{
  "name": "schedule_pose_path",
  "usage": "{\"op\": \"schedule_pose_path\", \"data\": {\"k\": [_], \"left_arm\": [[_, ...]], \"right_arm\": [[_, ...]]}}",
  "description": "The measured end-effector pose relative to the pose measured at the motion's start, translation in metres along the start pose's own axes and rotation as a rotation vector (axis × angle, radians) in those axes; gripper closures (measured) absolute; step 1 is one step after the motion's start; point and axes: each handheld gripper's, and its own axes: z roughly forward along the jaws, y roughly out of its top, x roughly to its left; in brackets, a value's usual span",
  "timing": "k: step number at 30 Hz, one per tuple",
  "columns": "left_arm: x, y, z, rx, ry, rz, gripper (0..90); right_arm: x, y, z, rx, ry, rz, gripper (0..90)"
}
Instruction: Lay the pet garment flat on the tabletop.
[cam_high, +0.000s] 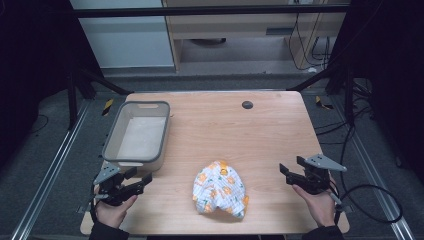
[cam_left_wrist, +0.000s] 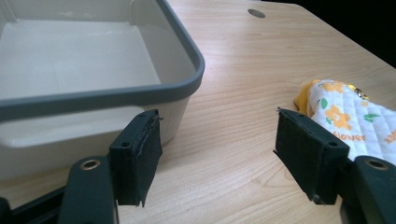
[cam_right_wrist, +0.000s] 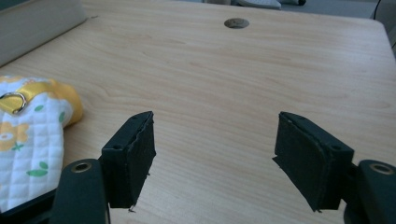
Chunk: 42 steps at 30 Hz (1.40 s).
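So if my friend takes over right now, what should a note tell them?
Left gripper: open, holding nothing, at the near left by the grey-rimmed white plastic tub.
Right gripper: open, holding nothing, at the near right.
The white quilted cloth with orange flowers lies crumpled on the wooden table, between both grippers, untouched.
The tub is empty.
Done: nothing yet. Left: probably grasp the cloth; putting it in the tub is a guess.
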Motion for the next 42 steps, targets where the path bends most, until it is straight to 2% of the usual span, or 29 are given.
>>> {"op": "schedule_pose_path", "data": {"k": [6, 9, 16, 23, 29, 32, 35, 37, 39, 42], "left_arm": [[-0.007, 0.012, 0.006, -0.014, -0.002, 0.030, 30.6], [-0.015, 0.023, 0.014, -0.024, -0.008, 0.059, 30.3], [-0.029, 0.044, 0.028, -0.051, -0.035, 0.073, 30.3], [-0.041, 0.056, 0.044, -0.037, -0.056, 0.099, 29.5], [-0.050, 0.057, 0.059, -0.015, -0.070, 0.108, 28.9], [-0.054, 0.055, 0.064, 0.005, -0.098, 0.115, 28.8], [-0.058, 0.052, 0.067, 0.016, -0.102, 0.128, 28.3], [-0.062, 0.046, 0.073, 0.049, -0.110, 0.149, 28.0], [-0.064, 0.044, 0.075, 0.057, -0.111, 0.148, 27.8], [-0.070, 0.039, 0.083, 0.092, -0.119, 0.175, 27.8]], "right_arm": [[0.001, 0.015, 0.000, -0.029, 0.001, -0.006, 28.1], [0.005, 0.022, 0.003, -0.036, 0.008, -0.015, 28.2], [0.016, 0.039, 0.006, -0.053, 0.044, -0.040, 27.6], [0.025, 0.051, 0.011, -0.058, 0.068, -0.061, 26.9], [0.033, 0.053, 0.018, -0.049, 0.097, -0.067, 26.6], [0.039, 0.053, 0.022, -0.039, 0.127, -0.077, 26.9], [0.046, 0.050, 0.026, -0.026, 0.153, -0.095, 27.4], [0.051, 0.049, 0.027, -0.021, 0.163, -0.111, 27.7], [0.055, 0.048, 0.028, -0.014, 0.177, -0.112, 27.7], [0.060, 0.047, 0.030, -0.008, 0.193, -0.115, 27.7]]}}
